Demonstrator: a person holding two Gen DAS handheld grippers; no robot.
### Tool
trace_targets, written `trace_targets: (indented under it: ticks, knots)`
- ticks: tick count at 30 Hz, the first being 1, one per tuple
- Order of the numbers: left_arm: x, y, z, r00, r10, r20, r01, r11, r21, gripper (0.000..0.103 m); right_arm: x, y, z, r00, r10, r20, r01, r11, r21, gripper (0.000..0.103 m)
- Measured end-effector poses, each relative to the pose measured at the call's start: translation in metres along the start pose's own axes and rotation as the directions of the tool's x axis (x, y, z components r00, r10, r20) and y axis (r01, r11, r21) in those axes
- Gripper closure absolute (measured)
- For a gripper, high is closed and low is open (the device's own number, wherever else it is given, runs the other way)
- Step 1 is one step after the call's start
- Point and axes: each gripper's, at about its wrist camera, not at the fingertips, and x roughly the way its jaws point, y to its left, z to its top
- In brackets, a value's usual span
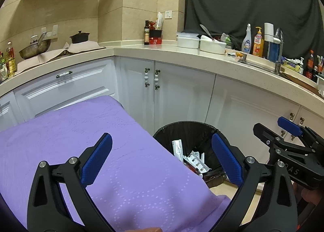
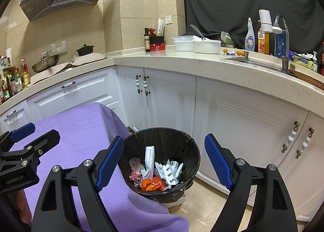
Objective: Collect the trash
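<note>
A black trash bin (image 2: 188, 147) with a black liner stands on the floor beside a table with a purple cloth (image 2: 81, 130). Inside lie white wrappers (image 2: 169, 171), an orange wrapper (image 2: 151, 184) and a checked ribbon scrap (image 2: 135, 177). My right gripper (image 2: 164, 161) is open and empty, above the bin. My left gripper (image 1: 162, 157) is open and empty, above the purple cloth's (image 1: 81, 136) right edge, with the bin (image 1: 202, 128) past it. The right gripper (image 1: 291, 128) shows at the right of the left wrist view; the left gripper (image 2: 30, 132) shows at the left of the right wrist view.
White cabinets (image 2: 232, 122) under a beige L-shaped counter (image 2: 182, 60) stand behind the bin. The counter holds white tubs (image 2: 194, 44), bottles (image 2: 250, 39), a sink with faucet (image 2: 283, 29), a wok (image 2: 45, 64) and a black pot (image 2: 85, 49). Beige floor (image 2: 202, 207) lies around the bin.
</note>
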Motion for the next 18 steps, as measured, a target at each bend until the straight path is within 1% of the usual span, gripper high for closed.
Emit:
trace_targets:
  ticks: [4, 9, 12, 14, 16, 18]
  knots:
    - [0.002, -0.004, 0.001, 1.000, 0.012, 0.003, -0.012, 1.000, 0.005, 0.005, 0.000, -0.001, -0.001, 1.000, -0.001, -0.001, 0.001, 1.000, 0.001, 0.023]
    - [0.005, -0.008, 0.003, 1.000, 0.004, 0.001, -0.004, 1.000, 0.012, 0.005, 0.001, -0.002, -0.003, 1.000, -0.007, -0.004, 0.007, 1.000, 0.008, 0.023]
    - [0.008, -0.011, 0.005, 1.000, 0.016, -0.005, -0.016, 1.000, 0.016, 0.005, 0.002, -0.001, -0.004, 1.000, -0.008, -0.006, 0.008, 1.000, 0.010, 0.023]
    - [0.010, -0.011, 0.006, 1.000, 0.004, -0.006, -0.004, 1.000, 0.008, 0.005, 0.002, -0.001, -0.004, 1.000, -0.009, -0.006, 0.009, 1.000, 0.010, 0.023]
    - [0.011, -0.010, 0.007, 1.000, 0.024, -0.010, -0.024, 1.000, 0.003, 0.005, 0.002, -0.002, -0.004, 1.000, -0.010, -0.007, 0.010, 1.000, 0.013, 0.023]
    - [0.015, -0.009, 0.007, 0.999, 0.022, -0.026, -0.022, 1.000, 0.002, 0.005, 0.003, -0.003, -0.005, 1.000, -0.013, -0.007, 0.013, 1.000, 0.016, 0.020]
